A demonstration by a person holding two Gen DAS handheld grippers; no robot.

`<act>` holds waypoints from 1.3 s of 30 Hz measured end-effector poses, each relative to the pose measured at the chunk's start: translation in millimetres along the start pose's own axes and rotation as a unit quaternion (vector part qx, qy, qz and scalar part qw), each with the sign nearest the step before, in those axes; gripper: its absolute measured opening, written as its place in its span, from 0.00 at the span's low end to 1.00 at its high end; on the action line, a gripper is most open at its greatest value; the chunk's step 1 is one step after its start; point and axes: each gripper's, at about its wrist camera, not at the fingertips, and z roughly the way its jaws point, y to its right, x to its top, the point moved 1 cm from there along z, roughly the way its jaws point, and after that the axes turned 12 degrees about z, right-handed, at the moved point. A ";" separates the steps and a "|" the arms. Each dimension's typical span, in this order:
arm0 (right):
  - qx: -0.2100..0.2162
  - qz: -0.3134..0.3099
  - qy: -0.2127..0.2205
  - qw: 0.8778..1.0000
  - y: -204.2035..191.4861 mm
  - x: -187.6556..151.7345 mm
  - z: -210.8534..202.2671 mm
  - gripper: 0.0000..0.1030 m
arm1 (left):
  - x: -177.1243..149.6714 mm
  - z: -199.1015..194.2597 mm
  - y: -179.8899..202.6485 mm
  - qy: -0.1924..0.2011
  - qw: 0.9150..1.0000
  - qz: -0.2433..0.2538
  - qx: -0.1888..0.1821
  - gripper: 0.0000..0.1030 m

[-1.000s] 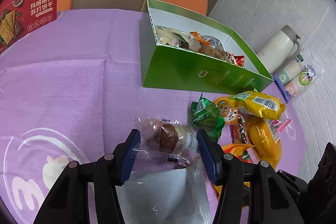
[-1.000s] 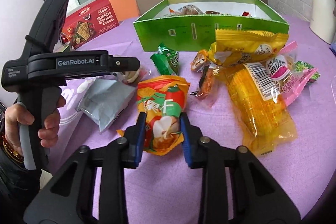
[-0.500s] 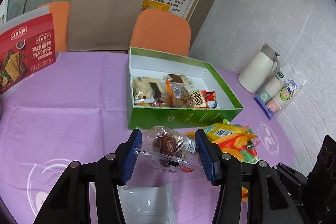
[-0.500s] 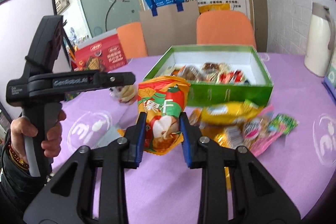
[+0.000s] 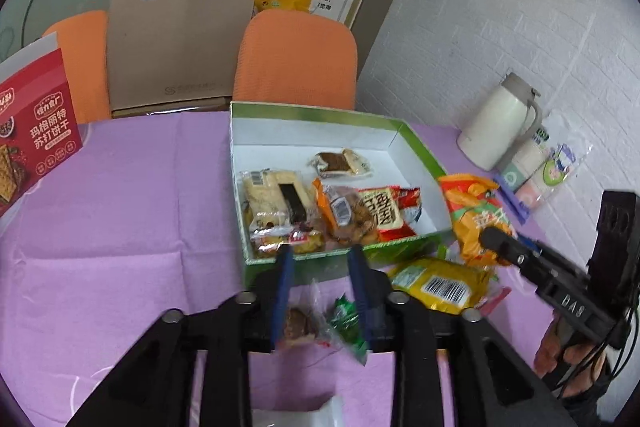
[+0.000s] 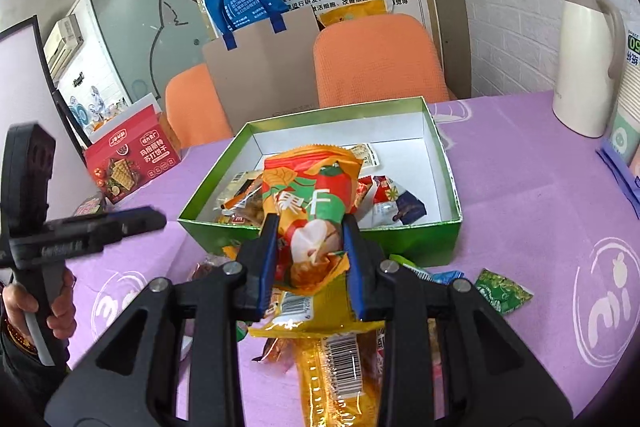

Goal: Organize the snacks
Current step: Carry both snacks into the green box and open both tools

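Currently my right gripper [image 6: 308,247] is clenched on the orange snack bag [image 6: 310,195], jaws pinching its lower half. The bag's long axis runs straight ahead along my fingers; its sealed top leans forward over the near wall of the green box [image 6: 448,235]. So the box lies dead ahead and slightly below the bag, near wall almost under the jaws. In the left wrist view the same bag [image 5: 472,211] hangs just off the box's right near corner [image 5: 436,235], not yet inside. Box contents crowd the near half; the bare white floor [image 6: 404,155] shows toward the far and right side. My judgement: the coming move is a short carry forward past the near wall, then let go over that bare patch, and the right hand is clearly the one placed for it. My left gripper [image 5: 320,283] hovers at the box's near wall, left of the right one, pads apart by a narrow gap. A clear-wrapped muffin [image 5: 298,323] shows low between the fingers beside a green candy [image 5: 344,319]; I cannot tell whether the jaws pinch its wrapper or it lies on the tabletop [image 5: 120,227] beneath. A yellow barcode pack [image 6: 336,359] and another green candy [image 6: 502,291] wait loose on the purple cloth below my right gripper. Risk, as I judge it: the bag's tail snagging the near wall if released short.
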 end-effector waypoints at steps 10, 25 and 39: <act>-0.001 -0.007 -0.010 1.000 0.7 -9.7 0.7 0.32 | -42.0 62.2 -26.1 -0.086 0.988 -0.110 -0.067 0.67; -0.006 -0.006 -0.006 1.000 4.9 -6.5 -5.8 0.32 | -45.2 32.3 -22.0 -0.055 0.994 -0.088 -0.043 0.41; -0.028 0.000 -0.011 1.000 18.3 38.9 27.1 0.32 | 52.7 32.8 -11.6 -0.002 0.999 -0.039 0.025 0.41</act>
